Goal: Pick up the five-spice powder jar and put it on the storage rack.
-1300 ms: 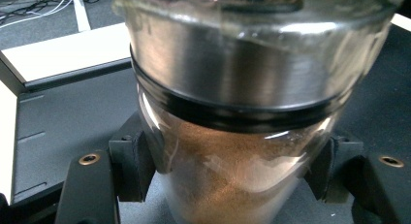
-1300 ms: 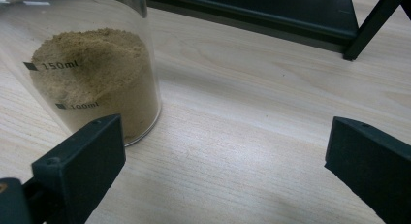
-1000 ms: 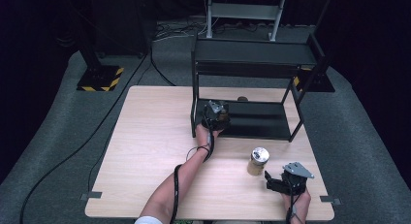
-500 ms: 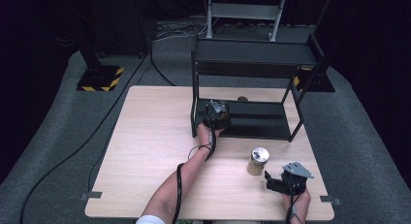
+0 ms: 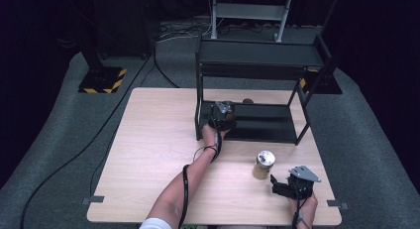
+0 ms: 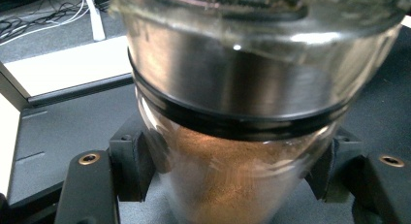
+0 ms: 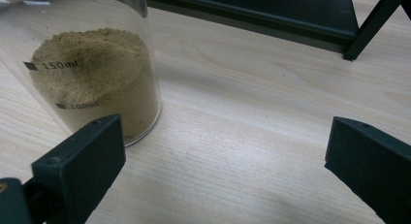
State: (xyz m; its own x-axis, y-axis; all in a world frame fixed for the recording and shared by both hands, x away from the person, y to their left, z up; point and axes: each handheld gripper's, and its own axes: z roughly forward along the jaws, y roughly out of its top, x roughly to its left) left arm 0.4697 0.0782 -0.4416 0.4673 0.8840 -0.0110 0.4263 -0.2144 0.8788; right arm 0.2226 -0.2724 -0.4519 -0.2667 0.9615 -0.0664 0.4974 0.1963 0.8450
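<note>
Pale wooden table (image 5: pixel 148 154) on grey carpet, dark all around; black two-tier shelf rack (image 5: pixel 257 75) standing at the table's far right part, lower shelf (image 5: pixel 267 125) low over the tabletop, upper shelf bare on top; beyond the rack, a grey metal stand (image 5: pixel 247 13) and loose cables on the floor; to the far left, a black post base with yellow-black striped edge (image 5: pixel 101 80).

Reaching in from the bottom edge, left forearm stretched forward, cable wound round it; left gripper (image 5: pixel 223 115) at the left end of the lower shelf, jaws clamped on a glass jar (image 6: pixel 232 136) from both sides; seen close in the left gripper view, brown powder inside, steel band and black ring near the top, black shelf surface behind.

Near the table's front right, right gripper (image 5: pixel 287 185) held low, grey plate on top, jaws wide apart with bare wood between them; just beside it, toward the rack, a second jar (image 5: pixel 262 164) standing upright on the table, silver lid; in the right gripper view, tan powder up to about the 150ml mark, left jaw near the glass, not touching as far as visible.
</note>
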